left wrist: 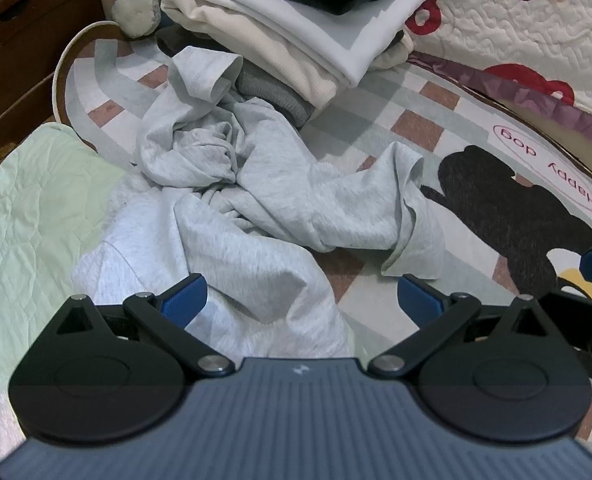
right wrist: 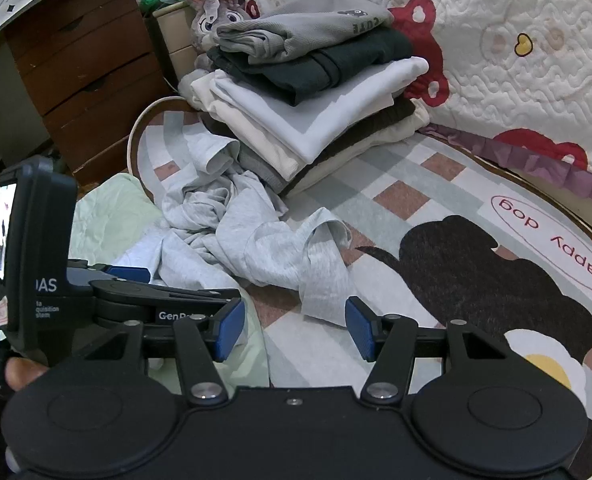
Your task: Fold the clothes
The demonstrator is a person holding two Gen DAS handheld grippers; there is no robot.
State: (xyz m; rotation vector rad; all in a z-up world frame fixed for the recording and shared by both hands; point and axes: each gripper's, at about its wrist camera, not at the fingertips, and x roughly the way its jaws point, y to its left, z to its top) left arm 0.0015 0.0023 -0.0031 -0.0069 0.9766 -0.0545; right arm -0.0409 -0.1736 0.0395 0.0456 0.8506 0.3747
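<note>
A crumpled light grey garment (left wrist: 232, 200) lies in a heap on the patterned rug (left wrist: 376, 120), one sleeve (left wrist: 408, 208) trailing to the right. My left gripper (left wrist: 302, 300) hovers open just above the garment's near edge, with the cloth under its left pad and nothing gripped. In the right wrist view the same garment (right wrist: 256, 240) sits ahead and slightly left. My right gripper (right wrist: 294, 328) is open, low over the rug, just short of the sleeve's end (right wrist: 324, 300). The left gripper (right wrist: 160, 292) shows side-on at the left, held by a hand (right wrist: 20, 372).
A stack of folded clothes (right wrist: 316, 92) stands behind the heap, against a quilted bedspread (right wrist: 516, 60). A pale green quilt (left wrist: 28, 220) lies at the left. Wooden drawers (right wrist: 84, 60) and a plush toy (right wrist: 212, 12) are at the back left. The rug's black dog print (right wrist: 476, 280) is on the right.
</note>
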